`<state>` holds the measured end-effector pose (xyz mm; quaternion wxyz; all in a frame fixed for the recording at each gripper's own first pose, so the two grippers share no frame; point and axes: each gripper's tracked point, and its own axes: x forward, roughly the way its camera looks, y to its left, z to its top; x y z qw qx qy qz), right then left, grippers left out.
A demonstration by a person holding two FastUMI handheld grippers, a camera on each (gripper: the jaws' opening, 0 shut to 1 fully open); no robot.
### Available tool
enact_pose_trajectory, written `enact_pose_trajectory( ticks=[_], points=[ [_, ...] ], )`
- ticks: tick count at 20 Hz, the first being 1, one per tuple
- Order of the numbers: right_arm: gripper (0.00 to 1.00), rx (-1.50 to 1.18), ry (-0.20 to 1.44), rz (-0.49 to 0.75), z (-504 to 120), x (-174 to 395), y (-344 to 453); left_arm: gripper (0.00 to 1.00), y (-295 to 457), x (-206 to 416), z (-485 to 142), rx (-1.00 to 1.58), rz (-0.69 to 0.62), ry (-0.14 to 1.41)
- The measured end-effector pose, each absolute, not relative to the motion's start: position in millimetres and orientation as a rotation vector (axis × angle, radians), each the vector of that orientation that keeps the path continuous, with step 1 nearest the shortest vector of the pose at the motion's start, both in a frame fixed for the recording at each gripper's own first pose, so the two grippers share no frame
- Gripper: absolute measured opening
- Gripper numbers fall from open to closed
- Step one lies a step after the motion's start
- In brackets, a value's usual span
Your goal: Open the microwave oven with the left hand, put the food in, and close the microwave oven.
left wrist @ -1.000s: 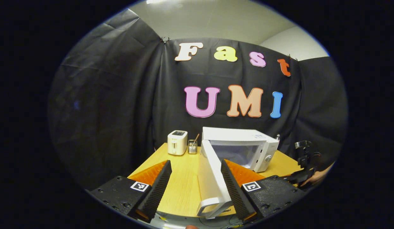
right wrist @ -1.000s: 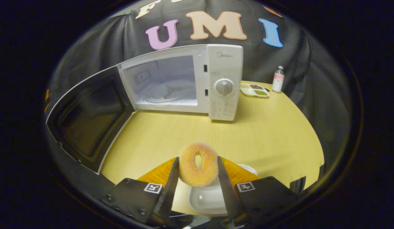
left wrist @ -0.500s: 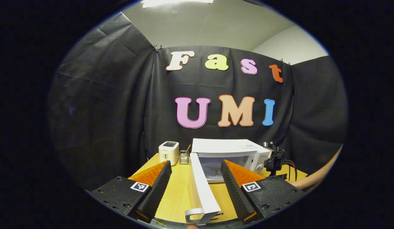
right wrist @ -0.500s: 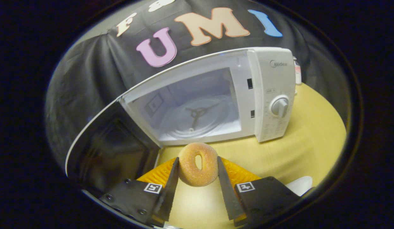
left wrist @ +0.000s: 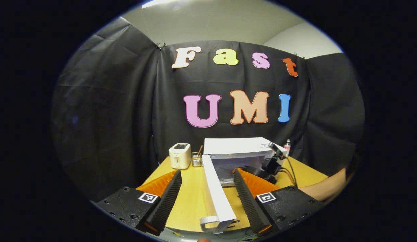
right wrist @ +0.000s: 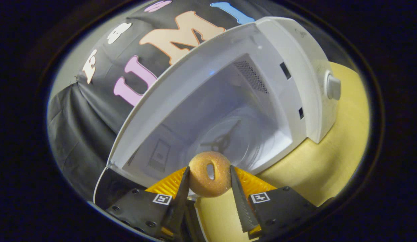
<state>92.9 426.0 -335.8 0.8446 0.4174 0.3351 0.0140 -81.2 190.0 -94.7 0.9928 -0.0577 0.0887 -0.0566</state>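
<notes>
A white microwave [left wrist: 240, 148] stands on the wooden table [left wrist: 188, 201], its door [left wrist: 217, 195] swung wide toward me. My left gripper [left wrist: 208, 198] is open, and the door's edge and handle stand between its spread fingers without being pressed. In the right gripper view a sugared donut [right wrist: 209, 173] sits upright between both fingers of my right gripper [right wrist: 208, 188], which is shut on it. The donut hangs just before the open microwave [right wrist: 228, 101] cavity, with the glass turntable [right wrist: 228, 137] right behind it. In the left gripper view the right gripper [left wrist: 270, 164] reaches at the cavity's mouth.
A white toaster [left wrist: 179, 155] and a small wire holder [left wrist: 196, 160] stand at the table's back left. A small bottle [left wrist: 287, 145] is behind the microwave on the right. A person's forearm [left wrist: 324, 188] comes in from the right. The control knob [right wrist: 333, 87] is on the microwave's right panel.
My right gripper has moved forward with the donut, from over the table to the cavity's mouth, tilting as it went. The left gripper stayed open around the door's edge.
</notes>
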Motion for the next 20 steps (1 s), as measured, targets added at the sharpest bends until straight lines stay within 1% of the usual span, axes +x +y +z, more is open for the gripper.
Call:
enact_pose_trajectory(
  ticks=[1, 2, 3, 4, 11, 12, 13, 16, 17, 18, 19, 20],
  points=[
    [0.69, 0.915, 0.704, 0.012, -341, 97, 433, 0.91, 185, -80, -99, -0.14, -0.121, 0.193],
    [0.69, 0.948, 0.701, -0.012, -346, 101, 436, 0.91, 182, -79, -101, -0.151, -0.125, 0.207],
    [0.69, 0.968, 0.699, -0.032, -350, 104, 439, 0.87, 180, -77, -102, -0.154, -0.128, 0.217],
    [0.63, 0.971, 0.702, -0.043, -355, 107, 440, 0.91, 178, -75, -101, -0.15, -0.136, 0.22],
    [0.63, 0.983, 0.663, -0.055, -359, 120, 441, 0.91, 179, -61, -87, -0.072, -0.171, 0.203],
    [0.63, 0.973, 0.66, -0.062, -360, 122, 438, 0.88, 178, -59, -87, -0.072, -0.176, 0.203],
    [0.66, 0.968, 0.654, -0.068, -360, 121, 437, 0.91, 177, -58, -87, -0.074, -0.18, 0.201],
    [0.69, 0.975, 0.658, -0.087, -359, 125, 431, 0.91, 165, -60, -90, -0.08, -0.216, 0.207],
    [0.67, 0.975, 0.661, -0.098, -361, 125, 431, 0.91, 161, -62, -90, -0.077, -0.229, 0.208],
    [0.68, 0.966, 0.68, -0.119, -366, 126, 428, 0.91, 158, -63, -91, -0.072, -0.236, 0.21],
    [0.77, 0.95, 0.68, -0.123, -365, 127, 426, 0.91, 158, -64, -91, -0.069, -0.24, 0.212],
    [0.82, 0.924, 0.684, -0.129, -368, 128, 423, 0.91, 156, -64, -90, -0.072, -0.242, 0.21]
  ],
)
